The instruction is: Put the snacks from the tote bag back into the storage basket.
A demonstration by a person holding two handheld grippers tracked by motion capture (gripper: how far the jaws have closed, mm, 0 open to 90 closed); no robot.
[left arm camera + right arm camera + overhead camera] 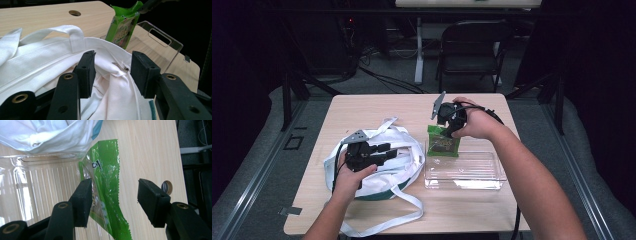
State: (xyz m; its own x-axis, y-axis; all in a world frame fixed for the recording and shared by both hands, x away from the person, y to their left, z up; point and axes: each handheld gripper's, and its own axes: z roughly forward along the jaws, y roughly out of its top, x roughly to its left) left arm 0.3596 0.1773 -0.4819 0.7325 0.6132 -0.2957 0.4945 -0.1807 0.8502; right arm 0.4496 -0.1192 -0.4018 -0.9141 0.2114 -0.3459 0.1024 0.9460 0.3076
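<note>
High view: nearest the person, a long white strap (pixel 382 220) trails toward the counter's (pixel 472 210) front edge, running off the white tote bag (pixel 407 150) that lies on the left half. Over the bag the left hand holds the left tongs (pixel 393 154); in the left gripper view their jaws stand spread, released, over the bag's open mouth, with white fabric and a small zipper pull (pixel 122 68) between them, nothing pinched. To the right of the bag, just beside it, sits a clear plastic tray (pixel 464 172). The green snack packet (pixel 443 141) stands at the tray's far rim, tilted, its top edge up at the right tongs (pixel 448 131), which the right hand holds above it. In the right gripper view those jaws are parted, with the packet's crimped edge between them; whether either pad touches the packet cannot be told. Farther off, beyond the counter, a dark folding chair (pixel 472 50) stands on the floor.
</note>
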